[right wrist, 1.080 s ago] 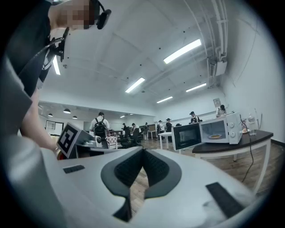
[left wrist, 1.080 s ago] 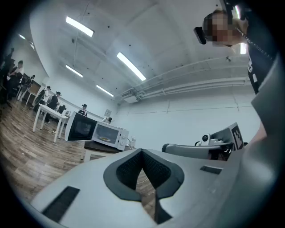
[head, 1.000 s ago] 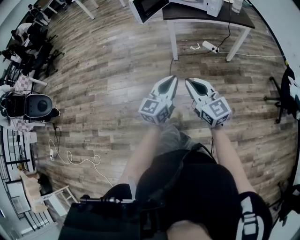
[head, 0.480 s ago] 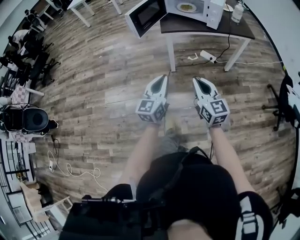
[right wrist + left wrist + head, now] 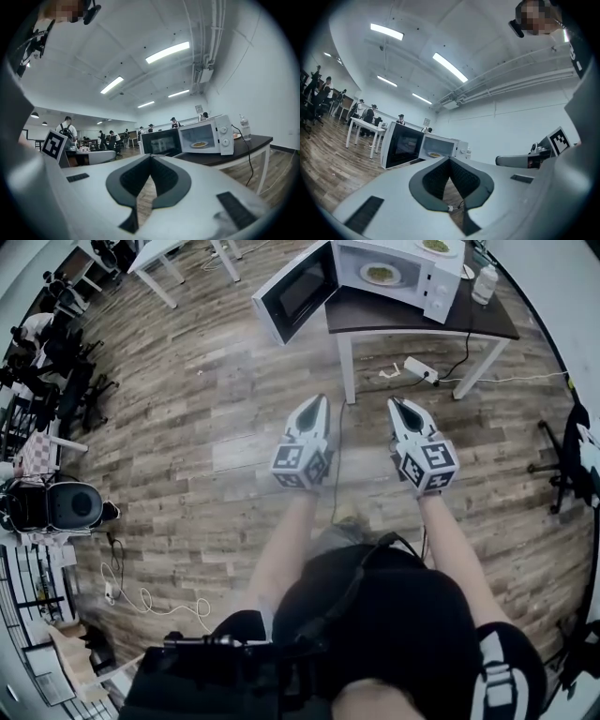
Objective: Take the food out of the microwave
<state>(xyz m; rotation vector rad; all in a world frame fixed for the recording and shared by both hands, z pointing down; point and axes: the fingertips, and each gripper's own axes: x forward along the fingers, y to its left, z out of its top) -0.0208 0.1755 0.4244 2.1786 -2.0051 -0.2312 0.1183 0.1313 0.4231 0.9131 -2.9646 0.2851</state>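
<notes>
A white microwave (image 5: 412,268) stands on a dark table (image 5: 422,317) ahead, its door (image 5: 296,292) swung open to the left. Inside sits a plate of food (image 5: 380,274), also seen as the plate (image 5: 200,144) in the right gripper view and the plate (image 5: 435,154) in the left gripper view. My left gripper (image 5: 317,404) and right gripper (image 5: 396,406) are held side by side over the wood floor, well short of the table. Both point level at the microwave, jaws shut, nothing in them.
A second plate (image 5: 436,246) lies on top of the microwave and a bottle (image 5: 485,283) stands beside it. A power strip (image 5: 418,369) and cables lie under the table. White tables (image 5: 159,257) and seated people (image 5: 37,310) are at the far left; a tripod (image 5: 561,442) stands at the right.
Both grippers and I have moved forward toward the table; the microwave and its open door have come further into the head view. Both grippers stay shut.
</notes>
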